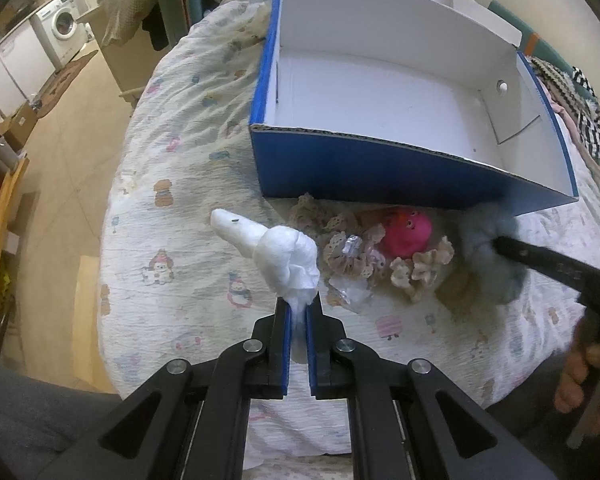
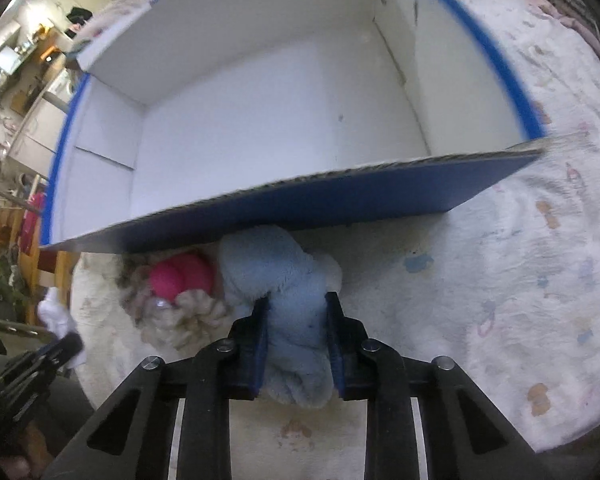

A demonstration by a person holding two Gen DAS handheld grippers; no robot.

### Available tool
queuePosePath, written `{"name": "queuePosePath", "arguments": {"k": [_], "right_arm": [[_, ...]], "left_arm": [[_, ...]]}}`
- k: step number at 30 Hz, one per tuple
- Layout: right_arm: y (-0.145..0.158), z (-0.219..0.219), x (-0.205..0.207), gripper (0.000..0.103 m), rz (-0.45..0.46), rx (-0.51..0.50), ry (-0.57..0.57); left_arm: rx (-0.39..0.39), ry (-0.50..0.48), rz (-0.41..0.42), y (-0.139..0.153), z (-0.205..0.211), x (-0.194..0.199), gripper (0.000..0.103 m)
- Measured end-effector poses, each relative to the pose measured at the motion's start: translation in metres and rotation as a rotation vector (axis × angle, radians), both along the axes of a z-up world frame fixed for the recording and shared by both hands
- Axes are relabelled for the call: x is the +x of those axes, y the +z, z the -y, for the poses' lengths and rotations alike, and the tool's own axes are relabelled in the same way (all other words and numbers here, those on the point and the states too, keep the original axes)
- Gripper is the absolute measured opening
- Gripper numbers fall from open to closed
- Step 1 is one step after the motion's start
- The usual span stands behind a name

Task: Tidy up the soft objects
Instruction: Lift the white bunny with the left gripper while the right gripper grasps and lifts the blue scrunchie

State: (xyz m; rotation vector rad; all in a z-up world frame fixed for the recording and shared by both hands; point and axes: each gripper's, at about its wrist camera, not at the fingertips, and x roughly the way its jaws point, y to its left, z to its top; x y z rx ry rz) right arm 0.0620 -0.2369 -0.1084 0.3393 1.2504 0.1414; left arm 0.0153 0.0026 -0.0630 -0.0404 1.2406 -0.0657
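Bed with a printed quilt [image 1: 172, 152] carries everything; a washing machine [image 1: 62, 26] stands far back on the left.

Left tool [image 1: 298, 310]: jaws nearly together, pinching the lower end of a white cloth toy [image 1: 276, 254]. The toy's long axis runs up and to the left from the jaws, narrow end pointing left, away from the box.

Middle: beige crocheted lace [image 1: 340, 236] heaped on the quilt, a pink toy [image 1: 408, 234] sitting in it, just below the box's near wall.

Right tool [image 2: 296, 312]: jaws squeezing a pale blue plush toy [image 2: 280, 264]. The plush lies lengthwise between the pads, its far end against the foot of the box wall.

Blue-sided white box [image 1: 380, 160]: open, nothing in it, directly beyond both tools. Judgement: each load must go up over the near wall, then forward. The right tool is closer.
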Motion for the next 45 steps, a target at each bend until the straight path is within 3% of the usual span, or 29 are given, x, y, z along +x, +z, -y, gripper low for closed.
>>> {"name": "queuePosePath", "arguments": {"k": [7,16,25,32,39,45], "right_arm": [[0.030,0.008,-0.028,0.027,0.021,0.090,-0.005],[0.078,0.013,-0.057,0.027,0.145,0.133,0.022],[0.108,0.018,-0.033,0.027,0.226,0.144,0.044],[0.123,0.012,0.013,0.027,0.276,0.116,0.051],[0.113,0.011,0.057,0.027,0.293,0.060,0.047],[0.078,0.012,0.074,0.027,0.286,0.002,0.049]], "left_arm": [[0.022,0.014,0.014,0.002,-0.005,-0.005,0.006],[0.100,-0.024,0.108,0.020,0.003,-0.011,0.006],[0.096,-0.048,0.211,0.066,0.012,0.002,0.006],[0.054,-0.073,0.247,0.097,0.026,0.049,0.006],[0.037,-0.138,0.253,0.101,0.058,0.097,0.006],[0.032,-0.187,0.243,0.065,0.084,0.126,0.006]]}}
